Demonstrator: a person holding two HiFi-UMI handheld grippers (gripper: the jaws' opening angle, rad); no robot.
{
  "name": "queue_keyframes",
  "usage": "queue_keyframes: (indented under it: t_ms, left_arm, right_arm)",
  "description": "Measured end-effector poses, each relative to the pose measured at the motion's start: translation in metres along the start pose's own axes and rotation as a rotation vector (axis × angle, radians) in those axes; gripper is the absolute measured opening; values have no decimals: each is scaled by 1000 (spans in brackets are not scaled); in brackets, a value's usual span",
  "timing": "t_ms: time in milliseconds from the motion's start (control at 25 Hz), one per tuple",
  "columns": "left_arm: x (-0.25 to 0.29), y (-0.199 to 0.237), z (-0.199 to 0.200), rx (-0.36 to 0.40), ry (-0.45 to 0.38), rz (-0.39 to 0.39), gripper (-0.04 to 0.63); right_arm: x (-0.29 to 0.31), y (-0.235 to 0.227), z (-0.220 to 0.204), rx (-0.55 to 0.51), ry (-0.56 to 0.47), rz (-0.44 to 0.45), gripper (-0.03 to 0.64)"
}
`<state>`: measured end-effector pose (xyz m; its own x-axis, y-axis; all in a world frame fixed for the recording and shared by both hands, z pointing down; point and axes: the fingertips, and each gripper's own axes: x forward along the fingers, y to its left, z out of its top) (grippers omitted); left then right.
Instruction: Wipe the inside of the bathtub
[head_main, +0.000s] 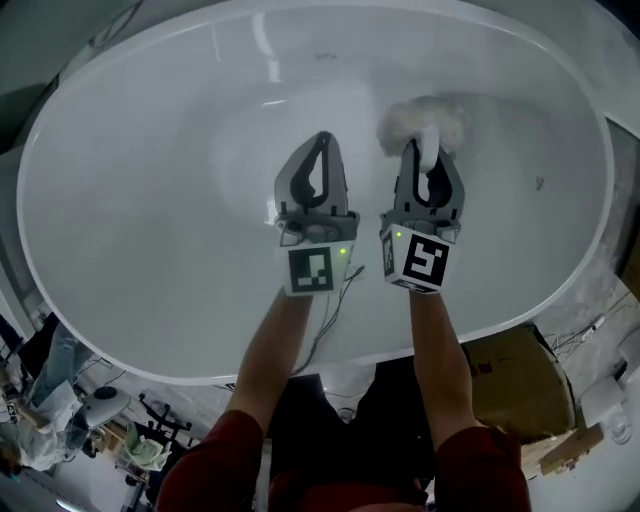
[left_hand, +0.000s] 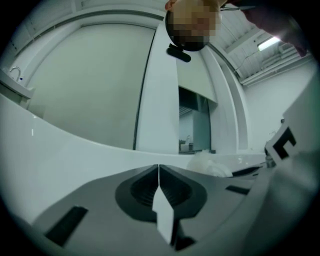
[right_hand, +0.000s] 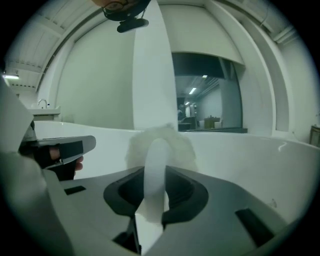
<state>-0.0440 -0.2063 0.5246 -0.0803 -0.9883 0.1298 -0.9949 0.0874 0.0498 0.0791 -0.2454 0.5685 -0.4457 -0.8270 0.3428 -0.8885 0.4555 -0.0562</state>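
Nearby, cardboard box (head_main: 515, 375) beside bathtub (head_main: 150, 200)

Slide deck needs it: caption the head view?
Right gripper holds a fluffy white wiping pad inside the white oval bathtub; left gripper shut.

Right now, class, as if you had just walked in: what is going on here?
A person leans over a white bathtub with a gripper in each hand. The right gripper is shut on a fluffy white cloth, held low inside the tub; whether it touches the surface is unclear. The left gripper, shut and empty, hovers beside it.
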Motion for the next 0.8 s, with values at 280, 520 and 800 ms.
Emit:
queue_keyframes:
  t_ms: [280,520,800]
  left_arm:
    - [39,-110,4,9,20,-105,17]
    - [57,-195,-8,27,27,-172,16]
    - [71,-233,-24,49,34,-195,17]
  right_arm:
    - [-26,-129,-5,30,19,-156,97]
    - [-42,-219,-26,101,28,-222,97]
    - [-8,-269,-47,86,32,-255,97]
